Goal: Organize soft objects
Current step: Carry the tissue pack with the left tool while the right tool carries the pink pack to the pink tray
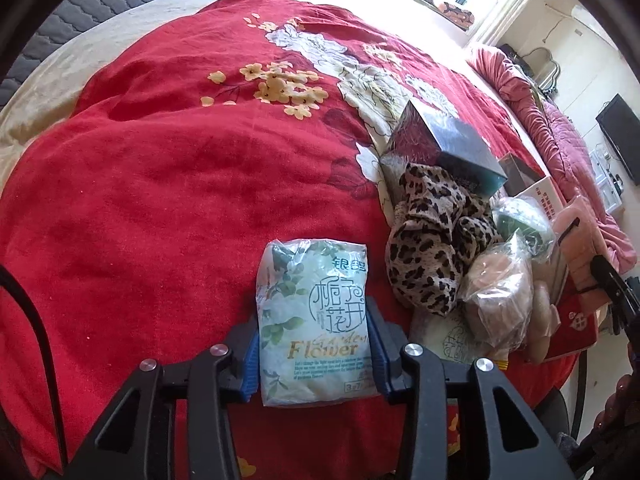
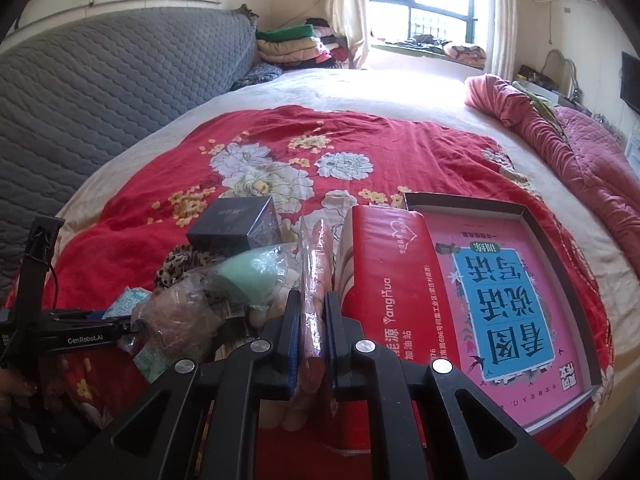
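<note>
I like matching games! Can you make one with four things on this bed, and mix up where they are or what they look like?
Things:
1. tissue pack
2. leopard-print cloth
3. dark box
4. pink book

Descriptions:
A. lying inside an open tray-like box
B. spotted, crumpled in the pile
C. between the pads of the left hand-held gripper
D. sitting behind the pile, on the red blanket's flower print

Pairs: 1-C, 2-B, 3-D, 4-A
</note>
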Demonstrator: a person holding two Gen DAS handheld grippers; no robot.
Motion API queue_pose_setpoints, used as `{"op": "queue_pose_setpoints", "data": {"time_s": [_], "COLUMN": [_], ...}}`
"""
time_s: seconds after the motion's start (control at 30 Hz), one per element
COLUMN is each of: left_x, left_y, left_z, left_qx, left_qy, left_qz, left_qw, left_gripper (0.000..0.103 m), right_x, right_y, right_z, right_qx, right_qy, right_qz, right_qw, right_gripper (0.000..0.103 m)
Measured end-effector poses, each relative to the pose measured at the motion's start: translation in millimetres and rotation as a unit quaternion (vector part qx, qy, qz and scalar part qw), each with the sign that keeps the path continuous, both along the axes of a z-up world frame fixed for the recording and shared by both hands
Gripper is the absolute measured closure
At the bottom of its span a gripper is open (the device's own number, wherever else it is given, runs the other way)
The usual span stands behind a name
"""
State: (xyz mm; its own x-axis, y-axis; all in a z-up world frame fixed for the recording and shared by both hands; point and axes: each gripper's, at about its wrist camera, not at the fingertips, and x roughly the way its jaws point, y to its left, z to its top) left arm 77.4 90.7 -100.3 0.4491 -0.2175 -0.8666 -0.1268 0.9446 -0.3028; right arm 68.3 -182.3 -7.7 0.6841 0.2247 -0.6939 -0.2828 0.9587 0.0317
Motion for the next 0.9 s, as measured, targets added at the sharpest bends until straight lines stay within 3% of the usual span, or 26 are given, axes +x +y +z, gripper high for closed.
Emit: {"op": "queue_pose_setpoints", "data": {"time_s": [0.27, 0.9], "left_x": [-15, -23], "left_y": [-7, -127], "left_z": [35, 125], "left_qx": [0.029, 0.047], "left_qy": [-0.039, -0.113], "left_qz": [0.012, -0.091], "left_qw": [0.9987, 0.9883], "left_gripper": [0.059, 0.059], "right_x": [-10, -35], "right_y": [-4, -62], "right_z": [7, 40], "right_qx": [0.006, 0.086], "right_qy": [-0.013, -0.06], "right_qz": [0.004, -0.037], "right_qw": [1.0, 0.994], "right_gripper": [0.092, 0.092]}}
